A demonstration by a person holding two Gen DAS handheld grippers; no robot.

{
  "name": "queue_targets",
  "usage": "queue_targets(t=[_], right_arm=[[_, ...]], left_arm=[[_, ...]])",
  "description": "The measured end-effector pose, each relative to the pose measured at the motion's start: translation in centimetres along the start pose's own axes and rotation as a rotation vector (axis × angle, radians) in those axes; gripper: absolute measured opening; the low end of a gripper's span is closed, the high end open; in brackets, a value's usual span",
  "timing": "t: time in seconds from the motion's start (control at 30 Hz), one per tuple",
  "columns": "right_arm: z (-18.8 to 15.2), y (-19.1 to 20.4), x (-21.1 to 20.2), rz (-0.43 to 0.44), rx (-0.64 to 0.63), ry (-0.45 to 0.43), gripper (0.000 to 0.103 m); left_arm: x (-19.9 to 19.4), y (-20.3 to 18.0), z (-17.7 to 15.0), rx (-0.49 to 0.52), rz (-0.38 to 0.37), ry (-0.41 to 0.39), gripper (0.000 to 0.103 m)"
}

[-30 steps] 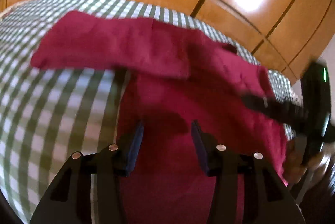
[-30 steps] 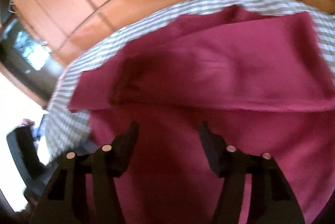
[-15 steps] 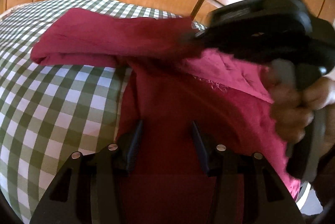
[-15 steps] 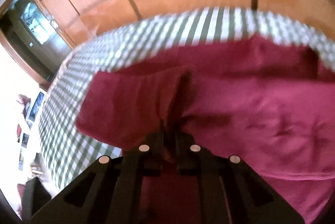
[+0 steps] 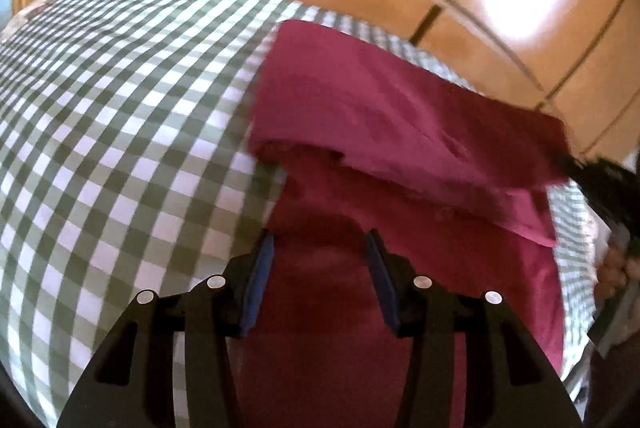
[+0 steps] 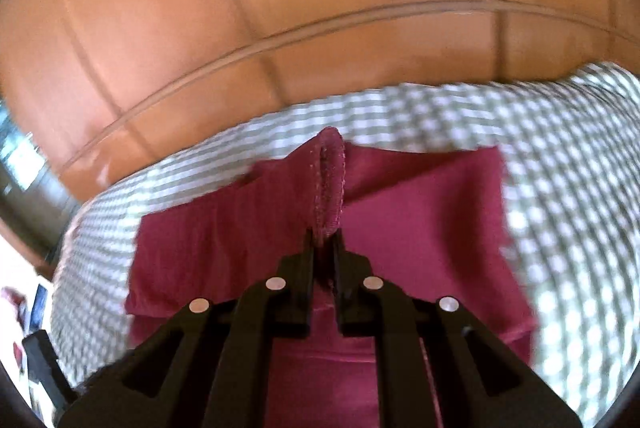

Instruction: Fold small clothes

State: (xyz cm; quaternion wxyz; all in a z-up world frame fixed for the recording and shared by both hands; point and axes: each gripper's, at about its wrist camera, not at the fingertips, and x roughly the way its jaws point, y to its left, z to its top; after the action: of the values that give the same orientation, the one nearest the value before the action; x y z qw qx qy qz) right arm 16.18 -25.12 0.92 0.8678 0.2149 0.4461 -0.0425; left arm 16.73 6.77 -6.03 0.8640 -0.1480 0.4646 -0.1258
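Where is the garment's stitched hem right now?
In the right wrist view, the stitched hem stands pinched in the right hand-held gripper, above the red garment on the checked cloth.

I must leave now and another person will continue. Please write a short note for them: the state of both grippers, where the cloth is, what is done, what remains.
Right gripper: shut on a stitched hem of the dark red fabric garment, lifted.
Left gripper: open over the garment's near part, holding nothing.
Garment lies on the green-and-white checked tablecloth, one flap folded across its far part.
Left: lay the held hem down, finish the folds.
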Motion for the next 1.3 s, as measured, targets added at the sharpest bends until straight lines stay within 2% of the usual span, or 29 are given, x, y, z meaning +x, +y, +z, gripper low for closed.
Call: queue_targets(t=[0.1,0.23,0.3,0.37,0.47,0.6,0.67,0.7,0.77,0.8,0.9,0.97,1.07,1.17,1.2,1.27,1.3], right_arm=[[-0.8,-3.3,0.4,-0.038,0.049,0.025,0.005],[-2.9,-6.0,2.0,-0.092,0.084,0.076,0.005],[-3.6,-6.8,2.5,-0.082,0.111,0.083,0.005],[-3.7,-7.2,2.7,-0.081,0.109,0.073,0.005],[-4.0,-7.6,2.9,-0.085,0.125,0.069,0.005],[-4.3,-6.8,2.6,-0.116,0.08,0.062,0.005],[-4.3,-6.3,2.7,-0.118,0.067,0.062,0.005],[-4.2,-6.3,2.7,-0.116,0.067,0.062,0.005],[-4.2,-6.3,2.7,-0.114,0.067,0.062,0.005],[-4.2,-6.3,2.7,-0.115,0.067,0.06,0.005],[-4.4,-6.2,2.9,-0.115,0.051,0.053,0.004],[-4.5,-6.1,3.1,-0.123,0.04,0.05,0.004],[-4.5,-5.9,3.2,-0.132,0.023,0.054,0.004],[-4.5,-5.9,3.2,-0.127,0.01,0.055,0.005],[-4.5,-5.9,3.1,-0.126,0.007,0.058,0.005],[-4.5,-5.9,3.2,-0.12,0.019,0.061,0.006],[-4.4,-6.0,3.2,-0.112,0.032,0.061,0.006]], left_arm=[[1.0,0.5,0.5,-0.021,0.069,0.028,0.047],[1.5,0.9,1.2,-0.056,0.08,0.046,0.047],[1.5,1.1,1.7,-0.075,0.09,0.046,0.047],[1.6,1.2,2.1,-0.084,0.101,0.045,0.047],[2.3,1.2,2.6,-0.052,0.157,0.048,0.047],[2.6,1.1,3.3,-0.089,0.188,0.067,0.047],[2.4,0.6,3.6,-0.111,0.152,0.068,0.047],[2.3,-0.1,3.8,-0.083,0.149,0.053,0.047],[2.5,-1.0,4.0,-0.029,0.245,0.015,0.047],[2.8,-0.6,4.4,-0.052,0.26,0.018,0.047],[2.7,3.4,4.8,-0.295,0.193,0.022,0.047],[2.6,4.5,4.5,-0.344,0.148,0.013,0.047],[2.1,4.0,4.0,-0.31,0.157,-0.006,0.047],[1.1,4.8,3.4,-0.354,0.107,-0.006,0.047],[0.5,5.0,3.2,-0.35,0.115,-0.015,0.047],[-0.6,4.6,3.0,-0.317,0.133,-0.05,0.047],[-1.2,3.9,3.0,-0.254,0.158,-0.069,0.047]])
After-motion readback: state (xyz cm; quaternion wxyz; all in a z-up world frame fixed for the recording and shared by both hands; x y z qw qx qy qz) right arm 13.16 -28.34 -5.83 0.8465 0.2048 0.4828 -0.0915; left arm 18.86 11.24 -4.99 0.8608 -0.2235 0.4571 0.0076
